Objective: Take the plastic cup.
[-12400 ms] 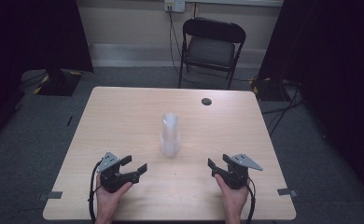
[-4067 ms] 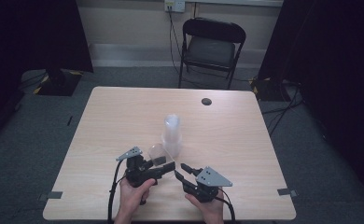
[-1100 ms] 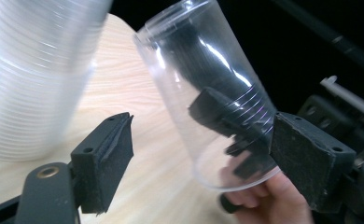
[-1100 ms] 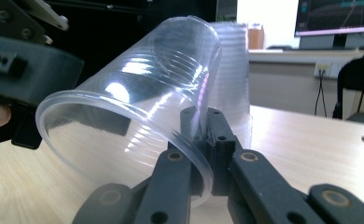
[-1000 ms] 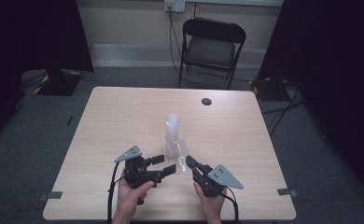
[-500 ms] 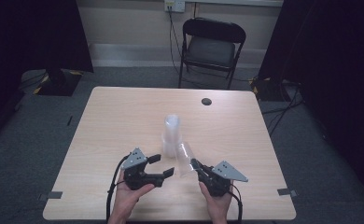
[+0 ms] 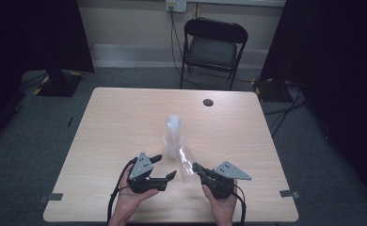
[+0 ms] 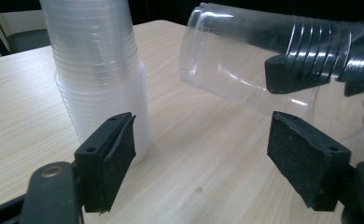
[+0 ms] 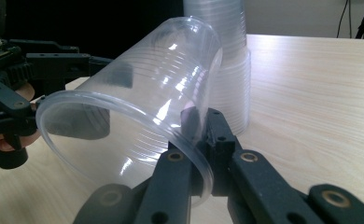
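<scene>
Right now a person's two hands reach in from the near edge of a pale wood-grain surface [image 7: 125, 117], each holding a black hand-held gripper. The right hand-held gripper [image 7: 198, 168] is clamped together on the rim of a single clear plastic cup [image 7: 185, 162], pinching its thin wall so the cup tips on its side, base pointing away towards the stack. This cup is empty, ribbed with fine rings, and glossy with highlights. Just beyond it stands an upright stack of clear cups [image 7: 173, 135], nested tightly one inside another, resting on the surface near its middle. The left hand-held gripper [image 7: 164, 165] has its jaws apart with nothing between the flat pads; they have just been opening, beside the tilted cup without touching it.
</scene>
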`<state>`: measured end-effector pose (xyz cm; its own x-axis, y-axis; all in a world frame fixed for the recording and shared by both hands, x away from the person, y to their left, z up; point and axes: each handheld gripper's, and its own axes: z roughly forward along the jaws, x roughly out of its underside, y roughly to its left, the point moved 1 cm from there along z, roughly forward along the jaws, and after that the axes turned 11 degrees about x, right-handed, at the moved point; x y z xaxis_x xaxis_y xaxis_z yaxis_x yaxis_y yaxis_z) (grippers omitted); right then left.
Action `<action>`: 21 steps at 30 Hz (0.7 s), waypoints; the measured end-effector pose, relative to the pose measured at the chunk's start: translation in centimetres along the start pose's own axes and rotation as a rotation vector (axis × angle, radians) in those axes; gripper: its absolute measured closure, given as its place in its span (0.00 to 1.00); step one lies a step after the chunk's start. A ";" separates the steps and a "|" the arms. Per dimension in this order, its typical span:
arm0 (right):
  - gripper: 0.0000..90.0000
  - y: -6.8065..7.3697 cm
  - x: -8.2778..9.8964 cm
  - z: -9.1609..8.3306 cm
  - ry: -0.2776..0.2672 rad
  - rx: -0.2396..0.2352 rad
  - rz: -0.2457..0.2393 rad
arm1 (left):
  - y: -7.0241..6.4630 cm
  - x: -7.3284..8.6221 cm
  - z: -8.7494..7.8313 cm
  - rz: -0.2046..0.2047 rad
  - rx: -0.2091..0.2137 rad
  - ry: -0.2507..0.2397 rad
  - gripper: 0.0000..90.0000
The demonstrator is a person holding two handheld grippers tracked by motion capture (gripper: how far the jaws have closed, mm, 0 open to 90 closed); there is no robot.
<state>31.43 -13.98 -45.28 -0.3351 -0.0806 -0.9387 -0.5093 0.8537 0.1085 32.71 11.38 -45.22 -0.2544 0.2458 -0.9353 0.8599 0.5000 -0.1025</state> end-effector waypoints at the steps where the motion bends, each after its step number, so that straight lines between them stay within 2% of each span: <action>1: 0.98 0.0 -0.1 0.1 0.013 -0.004 -0.002 | 0.0 0.1 0.0 0.006 -0.003 0.000 0.24; 6: 0.97 0.3 -0.4 0.6 0.071 -0.030 -0.010 | 0.0 0.3 0.0 0.043 -0.023 0.016 0.22; 11: 0.97 0.6 -0.7 0.9 0.103 -0.048 -0.013 | -0.1 0.6 0.2 0.087 -0.052 0.060 0.21; 14: 0.97 0.7 -0.9 1.0 0.124 -0.064 -0.025 | -0.1 0.8 0.5 0.098 -0.059 0.073 0.21; 15: 0.97 0.8 -1.0 1.1 0.138 -0.067 -0.025 | -0.1 0.8 0.6 0.115 -0.066 0.088 0.20; 21: 0.97 1.2 -1.4 1.7 0.177 -0.091 -0.031 | -0.4 1.1 1.0 0.129 -0.068 0.102 0.18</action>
<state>32.64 -12.02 -44.35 -0.4482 -0.2020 -0.8708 -0.5882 0.8002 0.1171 32.56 10.64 -46.55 -0.1910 0.3929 -0.8995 0.8572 0.5133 0.0422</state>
